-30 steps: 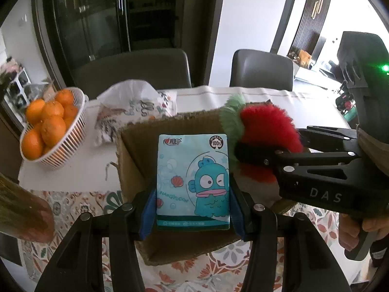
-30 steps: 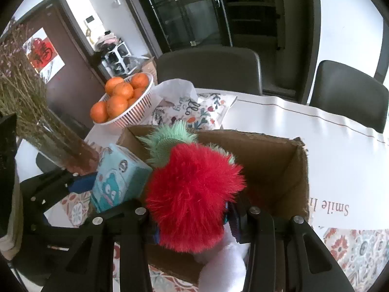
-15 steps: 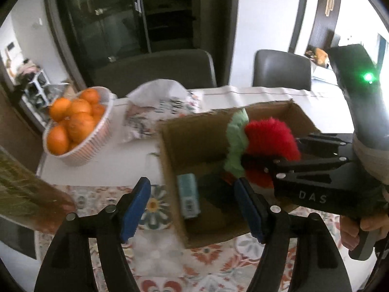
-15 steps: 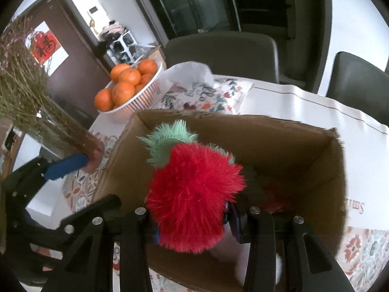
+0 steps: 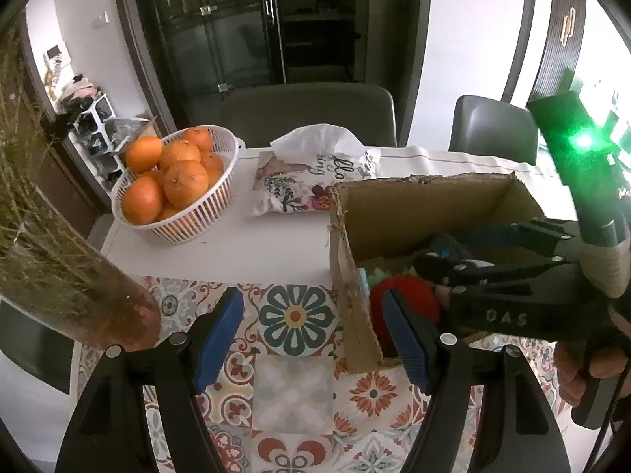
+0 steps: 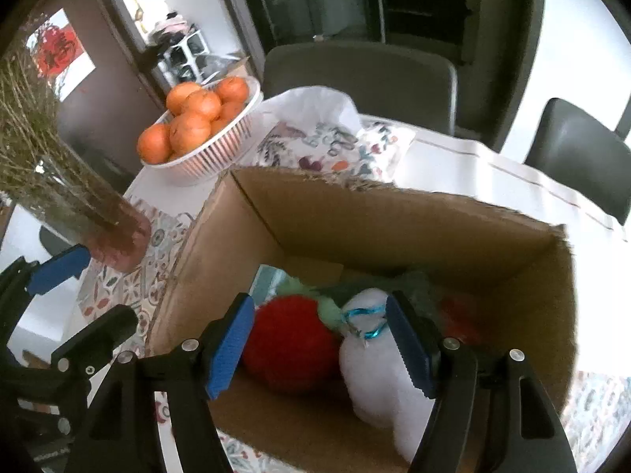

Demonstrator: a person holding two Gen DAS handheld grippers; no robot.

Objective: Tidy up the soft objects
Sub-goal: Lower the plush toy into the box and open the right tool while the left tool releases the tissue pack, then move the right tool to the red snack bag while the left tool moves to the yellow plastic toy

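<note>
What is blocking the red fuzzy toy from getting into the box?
Nothing visible blocks it. The red fuzzy toy already lies inside the cardboard box, beside a white plush. The right hand-held gripper hangs open over it, and the left hand-held gripper is open outside the box.

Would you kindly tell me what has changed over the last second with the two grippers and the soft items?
The left gripper let go of the tissue pack, which now sits in the cardboard box, and drew back open over the tablecloth. The right gripper opened and dropped the red plush strawberry into the box beside the white plush. The orange basket and tissue pouch stayed put.
</note>
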